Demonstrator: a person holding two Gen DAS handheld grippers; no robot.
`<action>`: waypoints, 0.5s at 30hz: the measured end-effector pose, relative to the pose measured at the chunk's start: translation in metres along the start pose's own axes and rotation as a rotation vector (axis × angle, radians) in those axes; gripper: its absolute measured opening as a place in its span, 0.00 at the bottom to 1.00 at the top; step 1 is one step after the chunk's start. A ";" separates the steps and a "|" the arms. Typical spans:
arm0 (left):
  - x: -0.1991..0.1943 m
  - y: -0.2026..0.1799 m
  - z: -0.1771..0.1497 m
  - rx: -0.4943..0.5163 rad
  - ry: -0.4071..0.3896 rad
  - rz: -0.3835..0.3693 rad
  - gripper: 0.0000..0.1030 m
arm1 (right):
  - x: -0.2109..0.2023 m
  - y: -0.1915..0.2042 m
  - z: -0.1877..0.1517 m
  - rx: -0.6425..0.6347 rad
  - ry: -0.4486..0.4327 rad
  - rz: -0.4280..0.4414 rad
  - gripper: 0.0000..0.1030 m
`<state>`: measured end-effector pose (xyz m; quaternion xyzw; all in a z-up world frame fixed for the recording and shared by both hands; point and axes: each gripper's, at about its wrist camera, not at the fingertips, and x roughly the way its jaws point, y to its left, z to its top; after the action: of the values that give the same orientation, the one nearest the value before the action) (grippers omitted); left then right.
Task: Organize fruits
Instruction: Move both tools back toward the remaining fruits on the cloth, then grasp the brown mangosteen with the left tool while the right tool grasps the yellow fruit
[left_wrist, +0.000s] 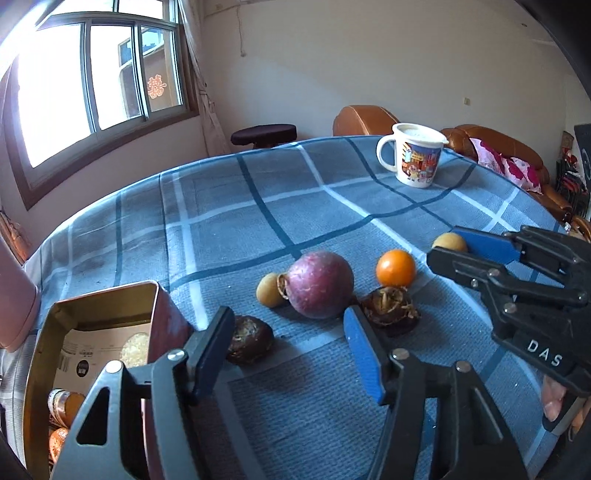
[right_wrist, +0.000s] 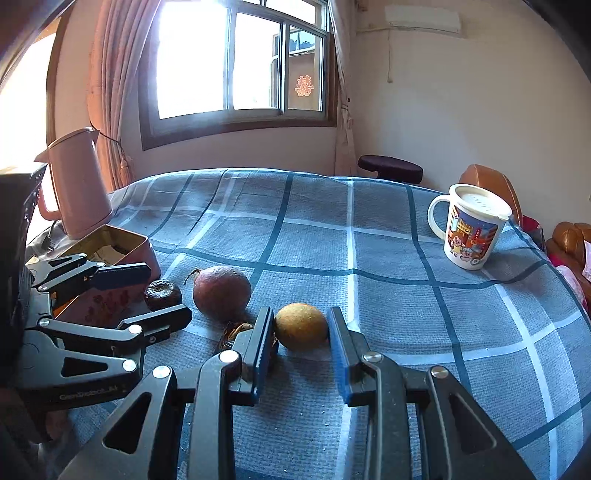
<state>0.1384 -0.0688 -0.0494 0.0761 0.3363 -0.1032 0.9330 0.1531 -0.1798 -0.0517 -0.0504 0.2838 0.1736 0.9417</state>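
Observation:
Several fruits lie on the blue checked cloth: a purple passion fruit (left_wrist: 319, 284), an orange fruit (left_wrist: 396, 268), a small tan fruit (left_wrist: 270, 290), another tan fruit (left_wrist: 449, 242), and two dark brown bulbs (left_wrist: 249, 343) (left_wrist: 391, 306). My left gripper (left_wrist: 290, 352) is open, low over the cloth just before the fruits, beside the open tin box (left_wrist: 99, 325). My right gripper (right_wrist: 301, 334) is open, its fingers on either side of the tan fruit (right_wrist: 301, 326) with small gaps. The passion fruit (right_wrist: 221, 293) lies to its left. The left gripper (right_wrist: 155, 295) shows there too.
A cartoon mug (left_wrist: 415, 155) with a lid stands at the far right of the table. A pink kettle (right_wrist: 79, 182) stands behind the tin box (right_wrist: 110, 240). A brown sofa (left_wrist: 491, 147) and a dark stool (left_wrist: 264, 134) are beyond the table edge.

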 end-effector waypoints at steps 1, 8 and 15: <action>0.002 -0.001 -0.001 0.011 0.011 0.005 0.66 | -0.001 0.000 0.000 0.003 -0.003 0.004 0.30; 0.008 0.022 -0.001 -0.021 0.032 0.085 0.66 | -0.003 -0.001 -0.001 0.013 -0.015 0.006 0.30; 0.002 0.026 -0.002 -0.014 -0.006 0.043 0.66 | -0.005 0.000 -0.001 0.013 -0.019 0.002 0.30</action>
<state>0.1448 -0.0438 -0.0507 0.0762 0.3326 -0.0811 0.9365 0.1492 -0.1817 -0.0500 -0.0424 0.2758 0.1730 0.9446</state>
